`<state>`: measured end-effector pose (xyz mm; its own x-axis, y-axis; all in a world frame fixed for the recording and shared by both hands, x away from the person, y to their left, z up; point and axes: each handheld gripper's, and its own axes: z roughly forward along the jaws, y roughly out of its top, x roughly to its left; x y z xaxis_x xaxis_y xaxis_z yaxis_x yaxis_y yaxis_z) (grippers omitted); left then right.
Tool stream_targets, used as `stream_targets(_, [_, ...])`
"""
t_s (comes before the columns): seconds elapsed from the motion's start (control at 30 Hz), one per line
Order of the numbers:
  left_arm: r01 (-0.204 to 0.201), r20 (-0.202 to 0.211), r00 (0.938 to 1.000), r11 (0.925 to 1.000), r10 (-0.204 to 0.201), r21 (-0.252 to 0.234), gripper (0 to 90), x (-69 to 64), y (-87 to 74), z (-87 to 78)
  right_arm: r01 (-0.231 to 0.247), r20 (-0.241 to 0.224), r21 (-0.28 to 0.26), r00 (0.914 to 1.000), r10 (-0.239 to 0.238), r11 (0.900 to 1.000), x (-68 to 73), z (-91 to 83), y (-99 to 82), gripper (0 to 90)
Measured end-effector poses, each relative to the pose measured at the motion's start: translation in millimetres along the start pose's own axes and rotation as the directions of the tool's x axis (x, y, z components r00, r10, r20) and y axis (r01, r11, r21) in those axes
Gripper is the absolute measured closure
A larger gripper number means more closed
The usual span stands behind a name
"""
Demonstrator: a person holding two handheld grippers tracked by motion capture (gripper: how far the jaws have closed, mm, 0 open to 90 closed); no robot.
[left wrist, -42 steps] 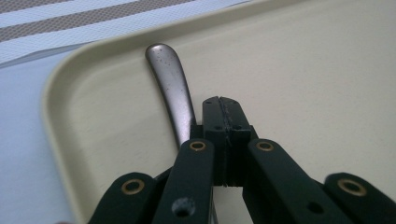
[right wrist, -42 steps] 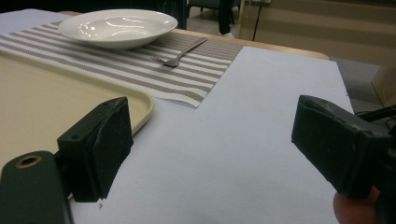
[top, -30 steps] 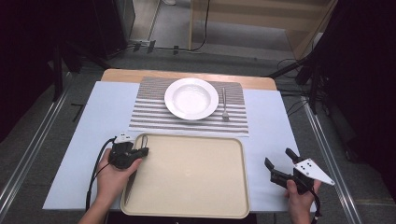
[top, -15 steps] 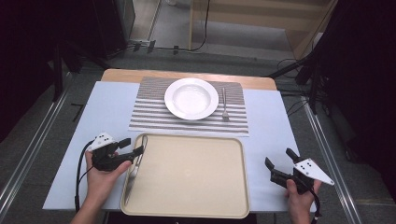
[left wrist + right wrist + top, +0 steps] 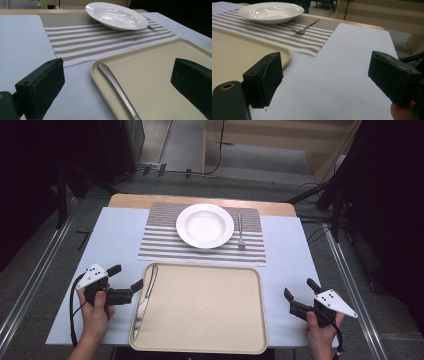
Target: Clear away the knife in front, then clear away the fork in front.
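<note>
- Beige plastic is framing the high view: a tray (image 5: 200, 307) is lying on the pale blue table cover (image 5: 115, 235), carrying a single metal knife (image 5: 145, 297) along its left rim. The knife's long axis is running front to back, its handle end pointing away toward the striped placemat (image 5: 165, 240) and its blade toward the person. A white plate (image 5: 205, 225) is sitting empty on the placemat, a fork (image 5: 240, 231) lying just beside it on the right.
- The left gripper (image 5: 123, 285) is resting just left of the tray, its jaws having just been opening and now standing wide with nothing between them. The right gripper (image 5: 300, 291) is sitting right of the tray, jaws spread, empty.
- In the left gripper view, the knife (image 5: 117, 90) is lying inside the tray's (image 5: 155, 65) near rim, between the wide-apart jaws but untouched, its rounded handle tip pointing toward the plate (image 5: 116, 16).
- In the right gripper view, the jaws are standing wide over bare table cover (image 5: 342, 75), the tray's corner (image 5: 282, 53) lying beside one jaw, the fork (image 5: 304, 27) lying beyond.
</note>
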<state>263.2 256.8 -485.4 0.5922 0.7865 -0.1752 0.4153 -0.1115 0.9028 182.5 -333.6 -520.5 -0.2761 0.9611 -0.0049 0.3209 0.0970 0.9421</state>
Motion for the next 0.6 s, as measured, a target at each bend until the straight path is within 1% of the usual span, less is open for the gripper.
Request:
stream_targets(0.07, [-0.01, -0.026, 0.9996, 0.9999, 0.01, 0.004, 0.0, 5.8, -2.5, -3.1, -0.004, 0.001, 0.0, 1.0, 0.004, 1.0, 0.0, -0.1, 0.5, 13.1])
stream_targets(0.13, [-0.014, -0.034, 0.9993, 0.9999, 0.014, 0.001, 0.0, 10.5, -4.2, -5.9, -0.007, 0.003, 0.003, 1.0, 0.007, 1.0, 0.1, 0.1, 0.4, 13.1])
stream_targets(0.23, [-0.018, -0.037, 0.9992, 0.9995, 0.017, -0.027, 0.0, 17.9, -6.3, -12.3, -0.008, 0.004, 0.004, 1.0, 0.008, 1.0, 0.2, 0.6, 0.5, 13.1])
stream_targets(0.3, [-0.018, -0.047, 0.9988, 0.9993, 0.017, -0.034, 0.0, 21.0, -7.2, -15.0, -0.007, 0.007, 0.003, 1.0, 0.007, 1.0, 0.3, 0.8, 0.9, 13.1])
stream_targets(0.33, [-0.02, -0.054, 0.9984, 0.9994, 0.019, -0.028, 0.0, 23.6, -7.6, -16.8, -0.01, 0.007, 0.003, 0.9999, 0.01, 1.0, 0.3, 0.9, 1.1, 13.1])
stream_targets(0.47, [-0.017, -0.072, 0.9973, 0.9993, 0.015, -0.032, 0.0, 30.1, -9.4, -21.1, 0.0, 0.005, 0.002, 1.0, 0.0, 1.0, 1.7, 1.4, 2.9, 13.1])
stream_targets(0.5, [-0.015, -0.081, 0.9966, 0.9992, 0.012, -0.037, 0.0, 32.0, -9.7, -22.6, -0.003, 0.003, 0.005, 1.0, 0.003, 1.0, 2.0, 1.4, 3.9, 13.0])
stream_targets(0.6, [-0.006, -0.085, 0.9964, 0.9988, 0.002, -0.048, 0.0, 36.4, -10.3, -25.9, -0.009, -0.005, 0.0, 0.9999, 0.009, 1.0, 4.4, 1.3, 8.6, 13.0])
